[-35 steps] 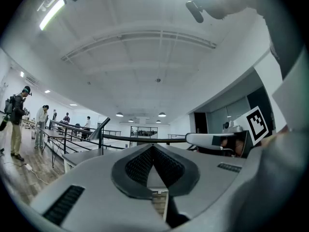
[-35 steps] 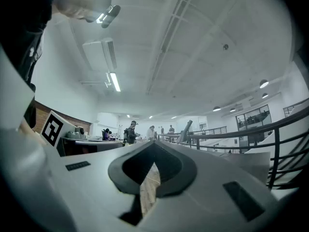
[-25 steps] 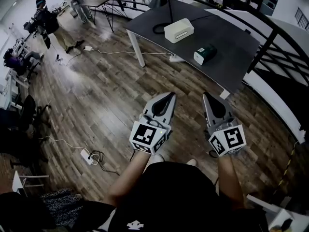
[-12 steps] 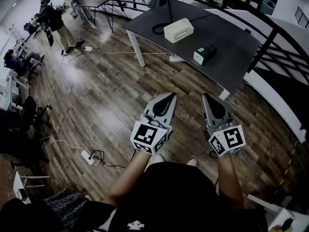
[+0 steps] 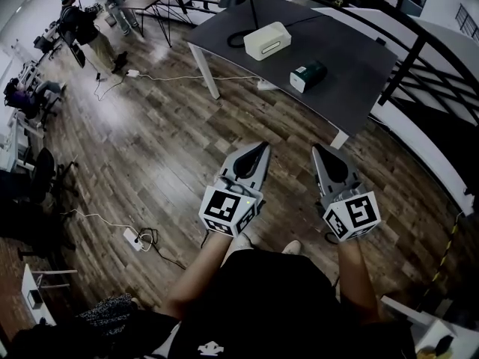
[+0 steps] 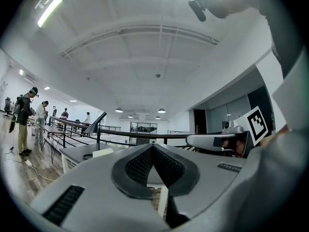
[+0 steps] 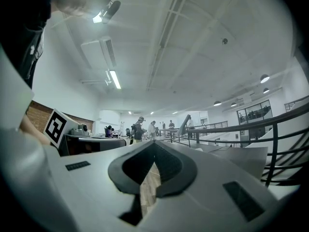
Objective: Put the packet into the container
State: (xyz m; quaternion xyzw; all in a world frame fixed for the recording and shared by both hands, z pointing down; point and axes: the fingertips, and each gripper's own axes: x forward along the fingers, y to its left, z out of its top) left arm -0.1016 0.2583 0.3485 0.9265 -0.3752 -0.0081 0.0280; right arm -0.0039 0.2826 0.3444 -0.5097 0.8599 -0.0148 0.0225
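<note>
In the head view a green packet (image 5: 307, 75) lies on a dark grey table (image 5: 352, 58), near its front edge. A white box-shaped container (image 5: 266, 40) stands on the same table, further back and to the left. My left gripper (image 5: 263, 146) and right gripper (image 5: 316, 148) are held side by side over the wooden floor, well short of the table. Both are shut with nothing between the jaws. The left gripper view shows its jaws (image 6: 152, 146) meeting at the tip, with the container (image 6: 103, 152) small behind them. The right gripper (image 7: 154, 142) also shows closed tips.
A black railing (image 5: 419, 58) runs behind and to the right of the table. A power strip with cables (image 5: 133, 239) lies on the floor at the left. People (image 5: 82, 28) stand far off at the upper left, near more tables. A white table leg (image 5: 206, 73) stands at the table's left corner.
In the head view the table with the packet and container has shifted slightly up and left. Both grippers stay shut, side by side. A person at the far left has walked a little.
</note>
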